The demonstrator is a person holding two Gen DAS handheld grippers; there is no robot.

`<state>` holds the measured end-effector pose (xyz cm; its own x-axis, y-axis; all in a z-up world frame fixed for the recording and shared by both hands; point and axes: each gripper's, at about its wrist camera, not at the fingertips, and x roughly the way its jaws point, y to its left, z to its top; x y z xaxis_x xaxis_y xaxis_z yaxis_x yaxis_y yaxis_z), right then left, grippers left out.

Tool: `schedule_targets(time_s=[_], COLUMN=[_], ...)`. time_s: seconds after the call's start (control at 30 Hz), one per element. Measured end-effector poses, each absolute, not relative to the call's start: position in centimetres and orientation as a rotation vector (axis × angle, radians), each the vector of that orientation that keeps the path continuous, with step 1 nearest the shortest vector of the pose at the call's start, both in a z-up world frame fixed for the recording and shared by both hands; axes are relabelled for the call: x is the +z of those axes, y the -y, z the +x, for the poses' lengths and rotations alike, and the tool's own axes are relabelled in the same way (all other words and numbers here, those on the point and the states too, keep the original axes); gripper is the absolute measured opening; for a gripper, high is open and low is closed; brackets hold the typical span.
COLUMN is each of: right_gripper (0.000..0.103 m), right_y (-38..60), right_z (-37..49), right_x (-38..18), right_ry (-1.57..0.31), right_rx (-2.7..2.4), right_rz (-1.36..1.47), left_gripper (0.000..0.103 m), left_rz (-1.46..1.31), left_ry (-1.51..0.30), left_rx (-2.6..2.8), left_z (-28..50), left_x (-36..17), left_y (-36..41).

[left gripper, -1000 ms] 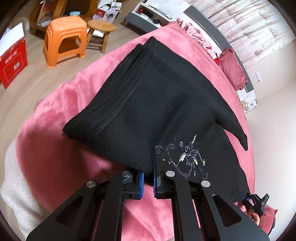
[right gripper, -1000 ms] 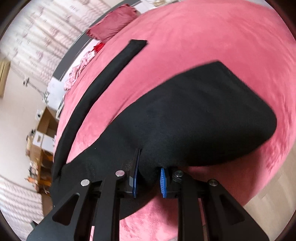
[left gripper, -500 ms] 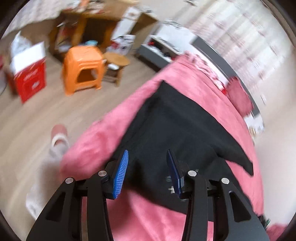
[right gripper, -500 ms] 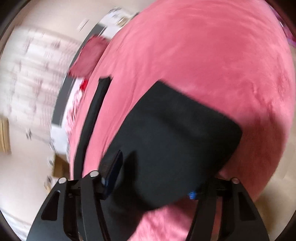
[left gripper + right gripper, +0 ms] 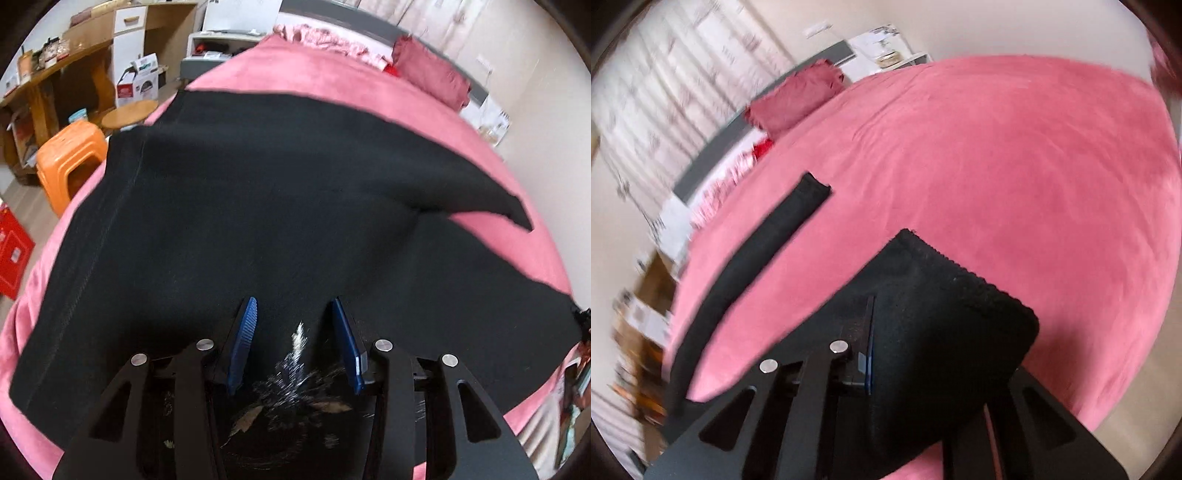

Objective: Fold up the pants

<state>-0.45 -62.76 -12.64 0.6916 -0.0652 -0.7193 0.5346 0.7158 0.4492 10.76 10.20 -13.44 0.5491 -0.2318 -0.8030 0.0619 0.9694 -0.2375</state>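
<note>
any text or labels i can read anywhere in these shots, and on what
No text can be read in either view.
Red box by the floor: white label, print too small.
White carton under the wooden desk: printed panels, blurred.
Black pants: silver embroidery near the left gripper, a pattern, not letters.
Right wrist view: boxes at the left edge, motion-blurred.

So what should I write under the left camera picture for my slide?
Open left gripper hovering over black pants spread on a pink bed.
</note>
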Motion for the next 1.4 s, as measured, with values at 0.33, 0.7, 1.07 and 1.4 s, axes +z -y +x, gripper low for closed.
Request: schedule_targets(time_s=[0.33,0.7,1.07,1.4], right_gripper=[0.057,0.094,0.101,0.101], right_y=[62.6,44.9,35.8,33.9], right_z=[-2.2,5.6,14.0,14.2], right_x=[-15.4,-13.5,-16.4,-16.8], right_ry=[-0.753,-0.78,-0.832,-0.833], right_rx=[-0.716,-0.409,-0.21,-0.21], right_rz=[0.719,0.463,0.182,0.185], left_gripper=[0.081,0.098,0.098,0.098], left_rz=[-0.218,-0.023,-0.162,-0.309], left_ry=[-0.904,-0.887,-0.838,-0.817], left_rx=[-0.253,-0.236,-0.247,-0.155], left_z=[9.8,8.7,9.5,14.8], left_x=[-14.1,-14.4,-11.0,-9.8], left_y=[-10.0,-6.7,-8.2,-11.5])
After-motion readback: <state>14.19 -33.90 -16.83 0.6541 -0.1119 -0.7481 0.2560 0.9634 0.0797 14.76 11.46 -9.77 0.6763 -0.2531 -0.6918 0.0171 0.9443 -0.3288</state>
